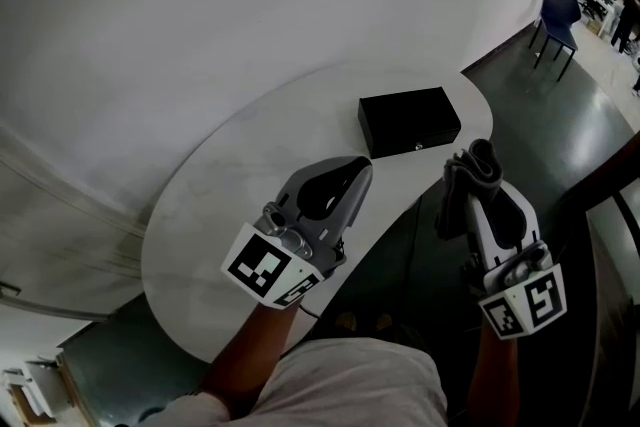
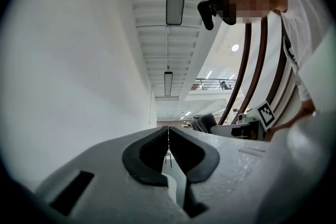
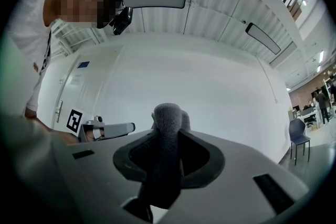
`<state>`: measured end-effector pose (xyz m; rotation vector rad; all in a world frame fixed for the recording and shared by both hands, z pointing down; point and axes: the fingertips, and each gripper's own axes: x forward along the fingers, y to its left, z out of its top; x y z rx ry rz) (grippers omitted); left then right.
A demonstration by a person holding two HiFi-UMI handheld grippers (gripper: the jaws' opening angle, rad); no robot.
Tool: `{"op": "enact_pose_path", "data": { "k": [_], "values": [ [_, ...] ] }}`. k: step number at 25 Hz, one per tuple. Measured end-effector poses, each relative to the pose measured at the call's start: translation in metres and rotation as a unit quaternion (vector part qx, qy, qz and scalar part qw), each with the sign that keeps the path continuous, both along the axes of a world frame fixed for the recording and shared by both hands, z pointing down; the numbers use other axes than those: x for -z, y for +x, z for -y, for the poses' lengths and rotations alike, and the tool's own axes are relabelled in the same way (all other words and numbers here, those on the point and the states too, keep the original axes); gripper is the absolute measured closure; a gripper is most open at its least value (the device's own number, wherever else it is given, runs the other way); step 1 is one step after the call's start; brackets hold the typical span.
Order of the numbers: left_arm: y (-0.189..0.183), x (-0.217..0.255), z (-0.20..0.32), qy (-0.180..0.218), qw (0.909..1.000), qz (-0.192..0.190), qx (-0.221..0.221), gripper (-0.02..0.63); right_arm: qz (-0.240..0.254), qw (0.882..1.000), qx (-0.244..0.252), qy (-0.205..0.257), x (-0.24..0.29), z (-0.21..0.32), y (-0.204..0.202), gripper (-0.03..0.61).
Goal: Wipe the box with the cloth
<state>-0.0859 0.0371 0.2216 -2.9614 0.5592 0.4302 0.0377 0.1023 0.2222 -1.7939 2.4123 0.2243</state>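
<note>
A black rectangular box (image 1: 410, 120) lies shut on the far part of the white oval table (image 1: 200, 215). My left gripper (image 1: 360, 167) hovers over the table's near edge, short of the box, with its jaws shut and nothing between them (image 2: 168, 131). My right gripper (image 1: 478, 177) is beside the table's right edge, shut on a dark grey cloth (image 1: 470, 173). The cloth (image 3: 167, 139) stands up between the pads and bulges above the fingertips. Both grippers point slightly upward, and the box shows in neither gripper view.
A white curved wall runs behind the table. Dark floor lies to the right, with a blue chair (image 1: 555, 15) at the far right, also visible as the chair (image 3: 298, 134) in the right gripper view. The person's torso is at the bottom of the head view.
</note>
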Motion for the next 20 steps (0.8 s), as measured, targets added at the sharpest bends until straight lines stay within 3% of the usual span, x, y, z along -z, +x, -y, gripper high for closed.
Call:
{"op": "enact_pose_path", "data": {
  "k": [9, 20],
  "values": [
    [-0.035, -0.015, 0.038, -0.024, 0.9997, 0.001, 0.002, 0.595, -0.015, 1.0, -0.01, -0.008, 0.003, 0.03, -0.033, 0.479],
    [-0.005, -0.015, 0.088, -0.037, 0.9991, -0.01, 0.017, 0.595, -0.03, 0.999, -0.003, -0.021, 0.006, 0.083, -0.002, 0.479]
  ]
}}
